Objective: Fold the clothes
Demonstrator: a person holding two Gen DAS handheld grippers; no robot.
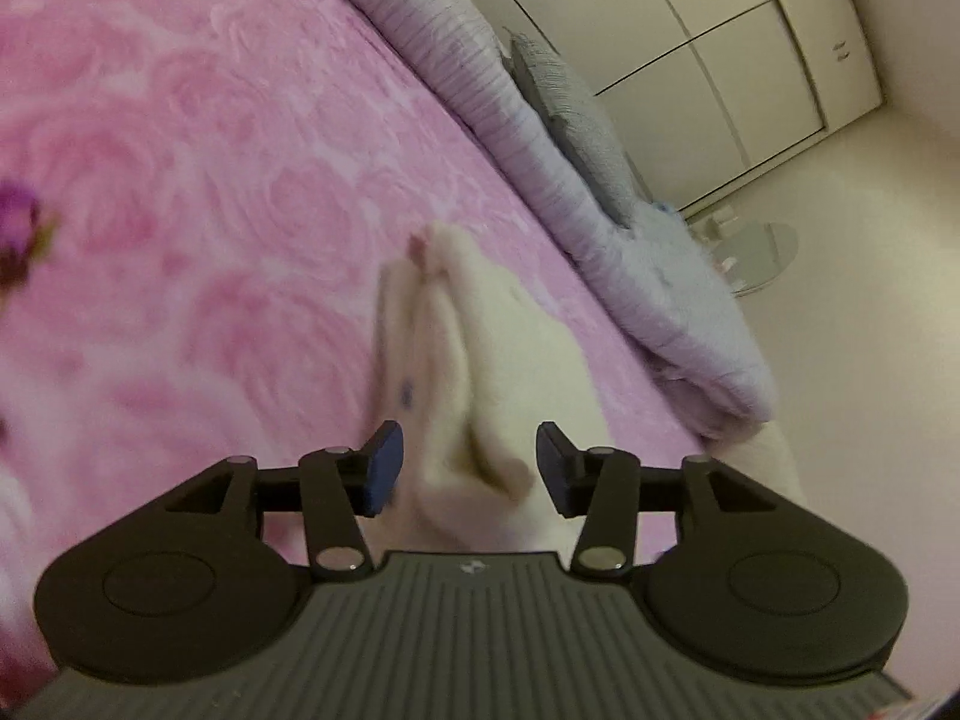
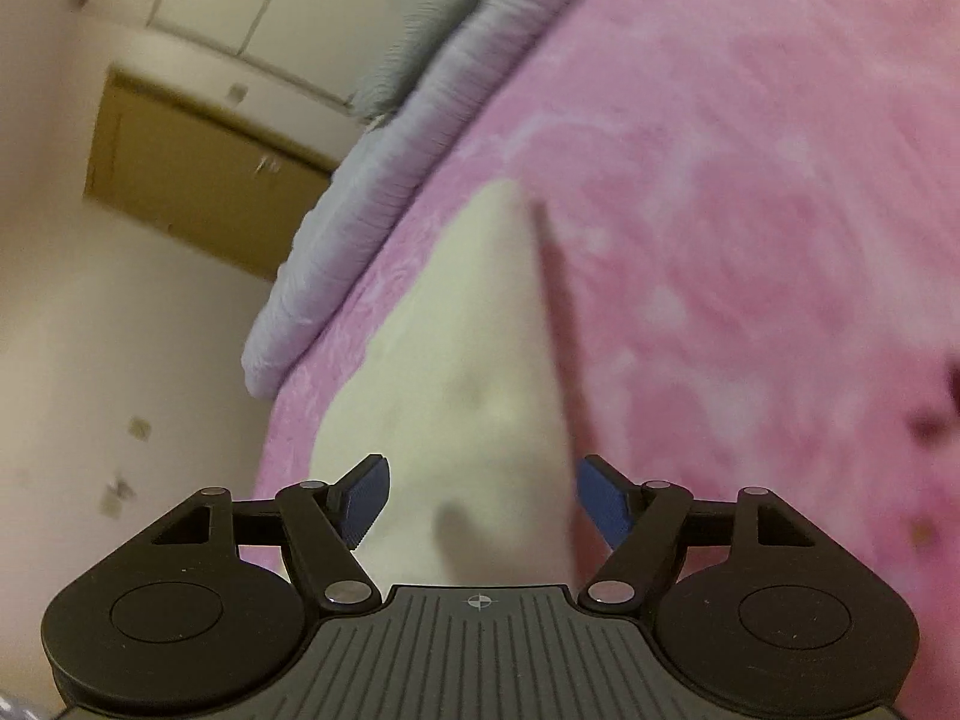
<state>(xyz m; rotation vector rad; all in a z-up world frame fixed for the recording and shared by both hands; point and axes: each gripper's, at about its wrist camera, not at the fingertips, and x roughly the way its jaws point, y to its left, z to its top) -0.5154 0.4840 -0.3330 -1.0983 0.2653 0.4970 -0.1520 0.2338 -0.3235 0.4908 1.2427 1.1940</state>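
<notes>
— Two views, left wrist first: the left gripper (image 1: 465, 468) is standing open, its blue pads clear of the cream garment (image 1: 480, 360), which is lying folded in layers on the pink bedspread (image 1: 210, 150) near the bed's edge.

— And the right?

— Same story: the right gripper (image 2: 480, 495) is gaping, holding nothing, cloth (image 2: 468, 360) between its pads. I'd judge both are letting go, so draw back level without snagging the layers.

no readable text, labels or numbers anywhere; only a small crosshair mark on the ribbed body of the right gripper (image 2: 480, 501), another blurred on the left gripper (image 1: 468, 468).
</notes>
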